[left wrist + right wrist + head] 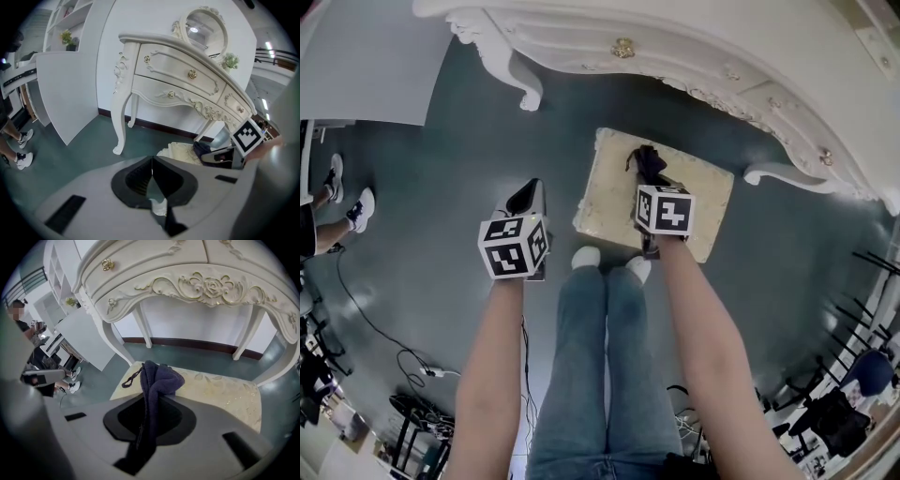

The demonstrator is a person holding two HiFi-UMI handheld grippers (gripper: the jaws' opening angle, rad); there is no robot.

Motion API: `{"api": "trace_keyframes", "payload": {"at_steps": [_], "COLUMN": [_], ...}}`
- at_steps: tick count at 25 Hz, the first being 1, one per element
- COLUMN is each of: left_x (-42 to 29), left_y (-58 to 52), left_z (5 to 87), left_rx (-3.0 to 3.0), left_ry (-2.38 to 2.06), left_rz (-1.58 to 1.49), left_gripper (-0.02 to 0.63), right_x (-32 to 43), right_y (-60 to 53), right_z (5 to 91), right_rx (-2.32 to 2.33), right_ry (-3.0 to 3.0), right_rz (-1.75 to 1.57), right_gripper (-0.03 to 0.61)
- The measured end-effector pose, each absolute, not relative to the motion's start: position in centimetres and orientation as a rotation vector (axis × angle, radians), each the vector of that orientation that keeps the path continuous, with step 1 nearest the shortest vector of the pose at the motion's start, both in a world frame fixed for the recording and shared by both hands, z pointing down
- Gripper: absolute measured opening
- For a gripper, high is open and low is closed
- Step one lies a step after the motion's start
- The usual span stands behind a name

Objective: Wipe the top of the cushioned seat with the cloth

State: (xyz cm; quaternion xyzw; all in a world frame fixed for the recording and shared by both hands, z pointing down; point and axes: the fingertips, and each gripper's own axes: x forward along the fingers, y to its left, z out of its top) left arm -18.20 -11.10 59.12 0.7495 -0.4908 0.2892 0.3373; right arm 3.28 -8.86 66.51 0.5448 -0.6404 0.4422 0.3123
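Cloth [157, 378], one dark, fleecy rag with a small loop, is pinched between the clamped jaws of the right tool [149, 399] and bunches at the far edge of the single cushioned seat [609, 202], a cream rectangular pad with leaf-patterned fabric. The left tool [525, 199], jaws pressed together on nothing, hangs over the grey-green floor [441, 187] left of the seat. One carved white dressing table [675, 47] stands beyond.

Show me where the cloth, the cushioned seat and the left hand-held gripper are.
cloth [159, 378], right gripper view, its bunched upper fold.
cushioned seat [609, 187], head view, bare left part of its top.
left hand-held gripper [152, 163], left gripper view, where its closed tips meet.
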Motion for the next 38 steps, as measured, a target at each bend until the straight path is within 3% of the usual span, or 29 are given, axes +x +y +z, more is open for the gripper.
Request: {"api": "trace_keyframes", "payload": {"at_steps": [26,38], "left_x": [-24.3,-24.0], "left_y": [-10.0,-9.9], "left_z": [59.9,56.7], "left_rx": [1.868,1.904], "left_ry": [-1.354,-1.354], "left_rz": [0.734,0.735], "left_gripper": [0.005,0.005], "right_x": [-7.1,-7.9], "right_y": [-11.9,-11.4], "right_z": [66.5,61.7], "right_rx": [1.197,1.187], "right_ry": [-1.830,-1.949], "right_rz": [1.113,1.156], "right_gripper": [0.040,0.040]}}
